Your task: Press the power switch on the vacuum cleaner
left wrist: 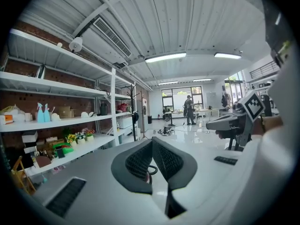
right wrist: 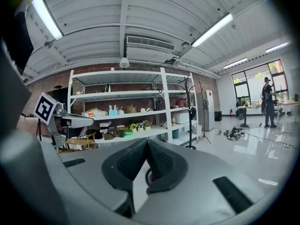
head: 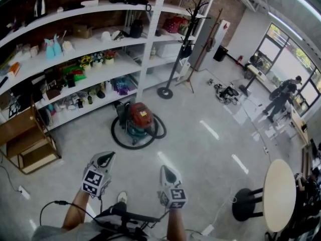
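Observation:
The vacuum cleaner stands on the glossy floor in front of the shelves, a red and teal canister with a black hose looped round it. Its switch is too small to make out. My left gripper and right gripper are held side by side well short of it, both pointing towards it. Each has its jaws shut with nothing between them. In the left gripper view the pads meet at the tip, and the right gripper shows at the right. In the right gripper view the pads also meet.
White shelving full of small items runs behind the vacuum. A black coat stand rises to its right, a wooden rack sits at the left. A round table and black stool are at the right. A person stands far off.

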### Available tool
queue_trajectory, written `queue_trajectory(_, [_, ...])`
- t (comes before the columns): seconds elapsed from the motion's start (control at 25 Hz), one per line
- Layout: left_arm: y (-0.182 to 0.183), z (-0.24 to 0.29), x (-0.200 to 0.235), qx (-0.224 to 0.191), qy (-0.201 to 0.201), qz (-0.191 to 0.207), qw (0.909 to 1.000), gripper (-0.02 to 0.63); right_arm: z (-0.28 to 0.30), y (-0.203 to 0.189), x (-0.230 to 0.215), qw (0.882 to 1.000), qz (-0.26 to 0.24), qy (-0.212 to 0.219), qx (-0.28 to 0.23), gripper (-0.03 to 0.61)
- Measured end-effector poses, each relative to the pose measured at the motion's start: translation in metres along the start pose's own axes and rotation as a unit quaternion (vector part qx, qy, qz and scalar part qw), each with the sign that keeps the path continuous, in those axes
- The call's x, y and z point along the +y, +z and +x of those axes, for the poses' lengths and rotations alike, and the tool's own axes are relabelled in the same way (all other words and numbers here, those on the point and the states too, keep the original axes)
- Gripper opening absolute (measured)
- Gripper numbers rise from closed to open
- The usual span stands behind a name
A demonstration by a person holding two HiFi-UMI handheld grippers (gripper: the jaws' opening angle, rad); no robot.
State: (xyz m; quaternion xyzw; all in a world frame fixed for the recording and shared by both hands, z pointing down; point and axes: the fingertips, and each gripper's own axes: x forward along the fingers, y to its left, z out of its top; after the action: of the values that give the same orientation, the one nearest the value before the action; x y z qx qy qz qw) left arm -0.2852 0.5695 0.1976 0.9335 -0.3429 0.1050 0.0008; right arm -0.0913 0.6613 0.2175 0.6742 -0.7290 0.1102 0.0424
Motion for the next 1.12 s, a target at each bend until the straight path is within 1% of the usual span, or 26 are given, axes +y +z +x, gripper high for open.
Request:
queue_trajectory(0.28, [0.007, 0.036, 0.046, 0.0, -0.002, 0.004, 1.0, 0.006, 0.061, 0.015, -0.007, 1.0, -0.011, -0.001, 0.001, 0.012])
queue_trajectory(0.6, [0.018, 0.074, 0.095, -0.004, -0.002, 0.009, 1.0, 0.006, 0.122, 0.033, -0.008, 1.0, -0.012, 0.002, -0.006, 0.012])
queue_trajectory(0.92, [0.024, 0.109, 0.116, -0.007, -0.009, 0.013, 0.9999, 0.006, 0.155, 0.042, -0.024, 1.0, 0.003, -0.009, -0.01, 0.012])
queue_trajectory(1.12, [0.025, 0.131, 0.128, -0.006, -0.002, 0.007, 1.0, 0.006, 0.177, 0.051, -0.043, 1.0, -0.013, -0.01, -0.016, 0.012])
